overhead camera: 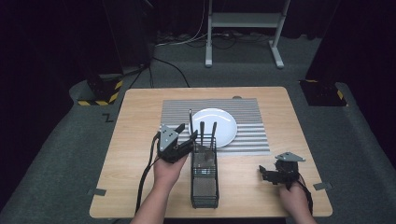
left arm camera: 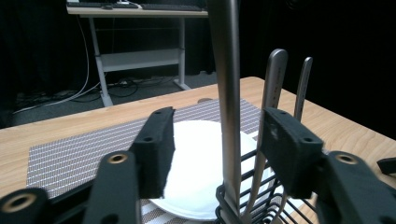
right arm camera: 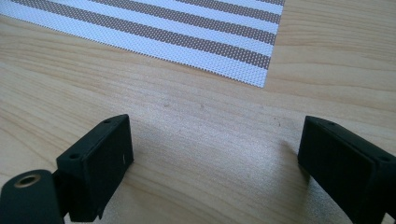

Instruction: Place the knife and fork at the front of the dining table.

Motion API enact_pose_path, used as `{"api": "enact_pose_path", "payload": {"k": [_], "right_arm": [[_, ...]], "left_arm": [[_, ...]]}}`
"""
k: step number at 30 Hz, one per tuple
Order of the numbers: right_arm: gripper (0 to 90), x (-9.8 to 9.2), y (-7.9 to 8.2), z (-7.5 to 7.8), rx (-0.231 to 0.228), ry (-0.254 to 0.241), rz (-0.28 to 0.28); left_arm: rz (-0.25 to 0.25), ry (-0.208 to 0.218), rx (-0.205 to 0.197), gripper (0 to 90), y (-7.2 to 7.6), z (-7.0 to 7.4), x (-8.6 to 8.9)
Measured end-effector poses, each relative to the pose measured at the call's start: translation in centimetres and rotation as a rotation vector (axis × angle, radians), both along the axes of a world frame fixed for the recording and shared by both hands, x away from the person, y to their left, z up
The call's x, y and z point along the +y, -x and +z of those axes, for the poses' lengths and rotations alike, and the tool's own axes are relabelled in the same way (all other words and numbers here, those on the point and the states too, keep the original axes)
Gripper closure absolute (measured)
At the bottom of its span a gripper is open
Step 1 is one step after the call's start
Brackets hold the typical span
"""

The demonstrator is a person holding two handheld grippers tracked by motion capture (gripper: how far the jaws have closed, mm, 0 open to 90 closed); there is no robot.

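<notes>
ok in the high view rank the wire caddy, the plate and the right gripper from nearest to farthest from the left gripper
1. Wire caddy: right beside the left gripper, whose jaws reach in at the handles standing in it.
2. Plate: just beyond the caddy, on the striped mat.
3. Right gripper: farthest, at the table's near right corner.

Table [overhead camera: 140, 140]: pale wood, matt, fine grain visible.
Mat [overhead camera: 173, 121]: woven mesh, white and brown stripes, matt, rough weave.
Plate [overhead camera: 222, 122]: white, smooth, glossy, looks ceramic.
Caddy [overhead camera: 204, 186]: black wire mesh, metal, dull.
Handles [left arm camera: 229, 93]: three, brushed metal, satin sheen.
Left gripper [left arm camera: 217, 149] and right gripper [right arm camera: 215, 163]: jaws black, matt, plastic-looking; brass-coloured inserts.
</notes>
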State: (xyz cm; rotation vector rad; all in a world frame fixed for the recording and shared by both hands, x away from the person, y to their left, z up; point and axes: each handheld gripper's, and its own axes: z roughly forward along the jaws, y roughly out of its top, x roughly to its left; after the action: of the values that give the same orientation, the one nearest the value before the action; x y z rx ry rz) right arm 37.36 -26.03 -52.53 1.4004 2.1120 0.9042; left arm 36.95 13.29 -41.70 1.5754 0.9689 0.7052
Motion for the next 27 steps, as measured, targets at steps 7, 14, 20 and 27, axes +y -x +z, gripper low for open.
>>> {"api": "enact_pose_path", "payload": {"k": [7, 14, 20, 27], "right_arm": [[10.0, 0.0, 0.0, 0.0, 0.0, 0.0, 0.0], [10.0, 0.0, 0.0, 0.0, 0.0, 0.0, 0.0], [10.1, 0.0, 0.0, 0.0, 0.001, 0.001, 0.0], [10.2, 0.0, 0.0, 0.0, 0.001, 0.002, -0.002]], "left_arm": [[0.018, -0.005, -0.011, 56.8, -0.1, 0.0, -0.6], [0.034, 0.021, -0.035, 67.7, 0.1, 0.1, -1.0], [0.049, 0.016, -0.054, 73.5, 0.3, -0.2, -1.5], [0.073, 0.023, -0.027, 72.9, 0.3, -0.7, -1.7]]}}
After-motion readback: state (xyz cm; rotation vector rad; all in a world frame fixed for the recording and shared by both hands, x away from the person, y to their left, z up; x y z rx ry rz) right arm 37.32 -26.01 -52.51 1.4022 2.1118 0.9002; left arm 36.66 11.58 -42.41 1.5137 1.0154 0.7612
